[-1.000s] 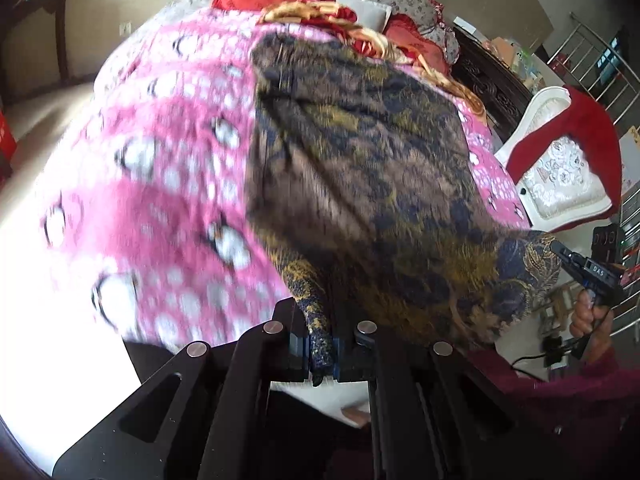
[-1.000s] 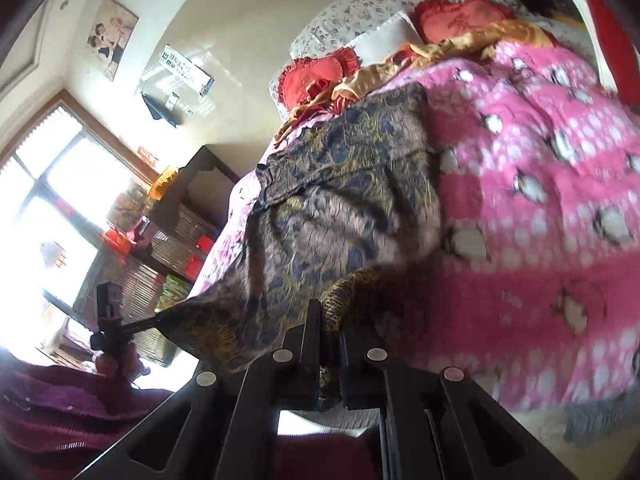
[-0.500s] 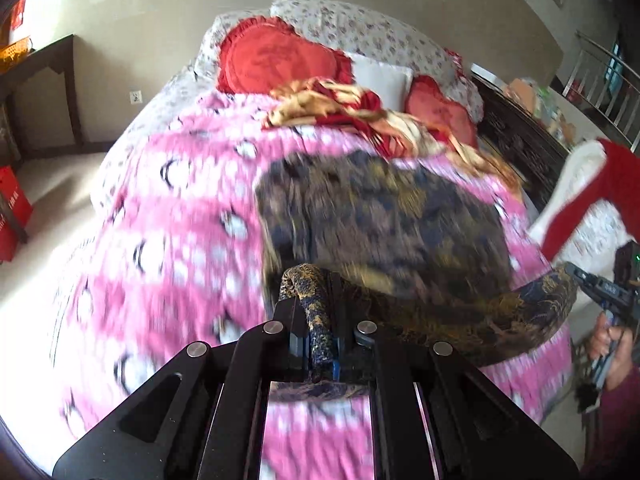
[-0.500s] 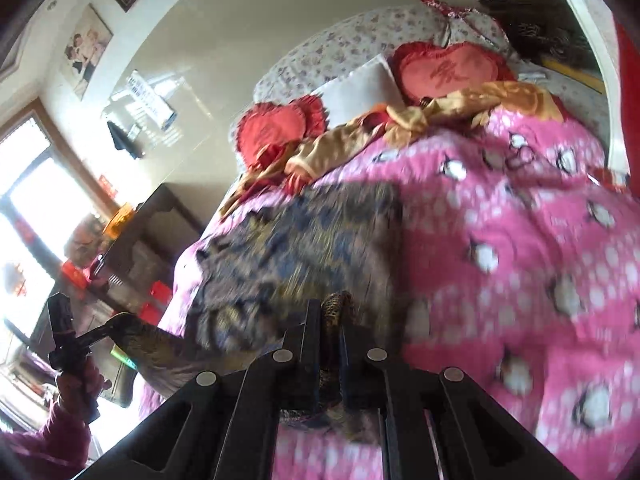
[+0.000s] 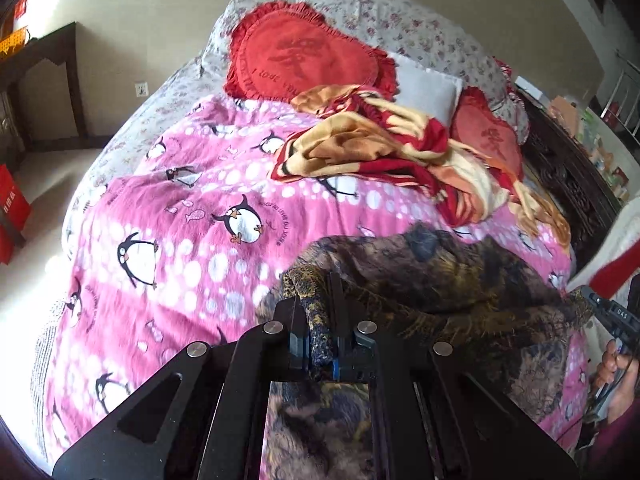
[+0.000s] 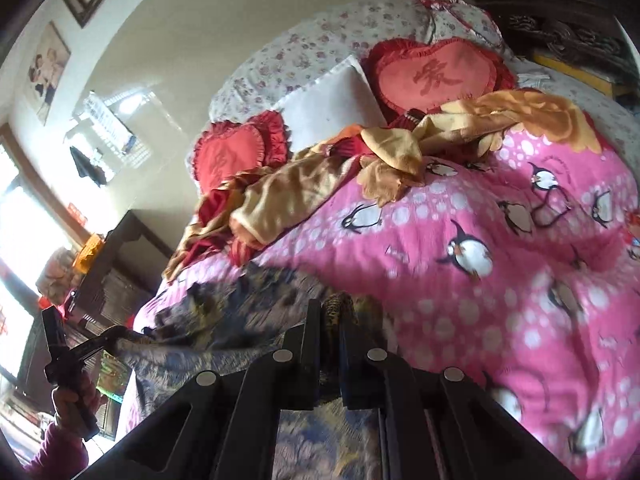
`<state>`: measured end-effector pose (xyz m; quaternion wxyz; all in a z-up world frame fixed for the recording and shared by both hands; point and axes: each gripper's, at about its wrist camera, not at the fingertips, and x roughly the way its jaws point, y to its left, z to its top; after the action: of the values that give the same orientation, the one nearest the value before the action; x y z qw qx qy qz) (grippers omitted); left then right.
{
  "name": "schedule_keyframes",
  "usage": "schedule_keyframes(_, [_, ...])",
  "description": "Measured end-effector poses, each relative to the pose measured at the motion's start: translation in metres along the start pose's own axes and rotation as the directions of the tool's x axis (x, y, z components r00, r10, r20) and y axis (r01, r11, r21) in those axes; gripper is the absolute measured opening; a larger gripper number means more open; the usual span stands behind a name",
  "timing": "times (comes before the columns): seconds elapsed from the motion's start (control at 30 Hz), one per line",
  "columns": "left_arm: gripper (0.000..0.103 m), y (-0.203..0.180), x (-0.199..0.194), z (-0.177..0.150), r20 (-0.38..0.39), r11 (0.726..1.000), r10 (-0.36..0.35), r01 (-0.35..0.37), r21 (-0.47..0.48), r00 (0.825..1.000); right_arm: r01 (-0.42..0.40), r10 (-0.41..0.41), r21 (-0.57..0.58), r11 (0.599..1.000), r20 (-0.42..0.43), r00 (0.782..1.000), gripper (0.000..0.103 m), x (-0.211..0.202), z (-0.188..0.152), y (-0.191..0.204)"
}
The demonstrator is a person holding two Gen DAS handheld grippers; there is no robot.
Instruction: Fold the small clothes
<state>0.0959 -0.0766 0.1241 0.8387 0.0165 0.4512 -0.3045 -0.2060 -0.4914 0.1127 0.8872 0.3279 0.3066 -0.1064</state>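
Left gripper [image 5: 320, 320] and right gripper [image 6: 336, 320] each pinch a corner of the dark gold-patterned brocade garment [image 5: 460, 280]. Jaws clamped, cloth spread between them over the pink penguin-print fleece blanket [image 5: 180, 208], likely to fold it straight.

Garment [image 5: 460, 280] motion-blurred; its near part hidden under tongs [image 5: 320, 320].

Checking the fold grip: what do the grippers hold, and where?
Both hold the dark patterned garment: left gripper and right gripper each pinch a bunched edge.
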Motion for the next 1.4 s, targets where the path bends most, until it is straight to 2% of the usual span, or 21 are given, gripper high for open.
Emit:
schedule_keyframes(0.13, [0.006, 0.009, 0.035, 0.004, -0.063, 1.000, -0.001, 0.000, -0.026, 0.998, 0.047, -0.047, -0.006, 0.999, -0.040, 0.998, 0.006, 0.033, 0.007, -0.007])
schedule_keyframes(0.2, [0.006, 0.013, 0.044, 0.003, -0.084, 0.998, -0.032, 0.028, -0.050, 0.996, 0.084, -0.085, -0.022, 0.996, -0.051, 0.995, 0.013, 0.042, 0.008, -0.009])
schedule_keyframes(0.23, [0.009, 0.015, 0.046, 0.004, -0.094, 0.997, -0.052, 0.046, -0.064, 0.994, 0.104, -0.105, -0.029, 0.994, -0.047, 0.993, 0.027, 0.042, 0.009, -0.009])
schedule_keyframes(0.27, [0.018, 0.016, 0.047, 0.005, -0.101, 0.996, -0.067, 0.061, -0.071, 0.993, 0.129, -0.130, -0.035, 0.991, -0.025, 0.991, 0.046, 0.038, 0.010, -0.008])
schedule_keyframes(0.3, [0.023, 0.017, 0.045, 0.006, -0.105, 0.994, -0.087, 0.080, -0.071, 0.991, 0.140, -0.140, -0.032, 0.990, 0.009, 0.990, 0.052, 0.031, 0.011, -0.008])
schedule_keyframes(0.33, [0.035, 0.016, 0.042, 0.008, -0.102, 0.994, -0.093, 0.087, -0.064, 0.990, 0.138, -0.137, -0.019, 0.990, 0.048, 0.989, 0.055, 0.021, 0.011, -0.008])
schedule_keyframes(0.37, [0.050, 0.014, 0.036, 0.010, -0.091, 0.995, -0.085, 0.081, -0.052, 0.992, 0.128, -0.127, -0.007, 0.992, 0.076, 0.989, 0.055, 0.011, 0.012, -0.007])
schedule_keyframes(0.43, [0.064, 0.008, 0.019, 0.011, -0.034, 0.998, -0.054, 0.054, -0.011, 0.998, 0.099, -0.098, -0.017, 0.995, 0.088, 0.991, 0.054, -0.007, 0.013, 0.000])
schedule_keyframes(0.53, [0.065, -0.005, -0.008, 0.007, 0.025, 0.997, -0.063, 0.062, 0.049, 0.998, 0.049, -0.040, -0.121, 0.991, 0.070, 0.997, 0.041, -0.023, -0.004, 0.028])
schedule_keyframes(0.63, [0.066, -0.022, -0.022, -0.010, 0.047, 0.989, -0.084, 0.078, 0.124, 0.995, -0.010, 0.003, -0.260, 0.965, -0.029, 1.000, 0.039, -0.012, -0.032, 0.061])
schedule_keyframes(0.7, [0.066, -0.038, -0.017, -0.029, 0.006, 0.976, -0.091, 0.088, 0.197, 0.996, -0.023, -0.014, -0.353, 0.936, -0.102, 0.995, 0.039, 0.010, -0.052, 0.080])
schedule_keyframes(0.8, [0.066, -0.059, 0.005, -0.062, -0.084, 0.951, -0.072, 0.094, 0.295, 0.994, 0.008, -0.103, -0.452, 0.892, -0.184, 0.977, 0.039, 0.050, -0.075, 0.091])
schedule_keyframes(0.87, [0.066, -0.072, 0.028, -0.074, -0.141, 0.931, -0.031, 0.080, 0.356, 0.989, 0.017, -0.117, -0.449, 0.893, -0.196, 0.974, 0.039, 0.069, -0.075, 0.088])
schedule_keyframes(0.93, [0.066, -0.078, 0.048, -0.073, -0.148, 0.920, 0.014, 0.046, 0.389, 0.989, 0.041, -0.125, -0.449, 0.893, -0.158, 0.979, 0.039, 0.081, -0.065, 0.088])
schedule_keyframes(1.0, [0.066, -0.078, 0.063, -0.056, -0.141, 0.933, 0.019, 0.033, 0.359, 0.990, 0.067, -0.122, -0.434, 0.898, -0.101, 0.987, 0.039, 0.088, -0.046, 0.090])
schedule_keyframes(1.1, [0.066, -0.074, 0.072, -0.021, -0.108, 0.965, -0.025, 0.052, 0.258, 0.994, 0.108, -0.128, -0.408, 0.907, -0.021, 0.992, 0.039, 0.096, -0.020, 0.095])
schedule_keyframes(1.23, [0.066, -0.064, 0.073, 0.018, -0.045, 0.987, -0.045, 0.051, 0.152, 0.998, 0.174, -0.173, -0.351, 0.920, 0.034, 0.984, 0.039, 0.107, 0.008, 0.090])
schedule_keyframes(1.33, [0.066, -0.051, 0.062, 0.033, 0.002, 0.994, -0.070, 0.070, 0.081, 0.998, 0.152, -0.143, -0.299, 0.942, 0.052, 0.988, 0.039, 0.092, 0.014, 0.086])
schedule_keyframes(1.4, [0.066, -0.044, 0.056, 0.035, 0.019, 0.993, -0.090, 0.088, 0.072, 0.996, 0.128, -0.110, -0.322, 0.938, 0.074, 0.991, 0.039, 0.074, 0.006, 0.089])
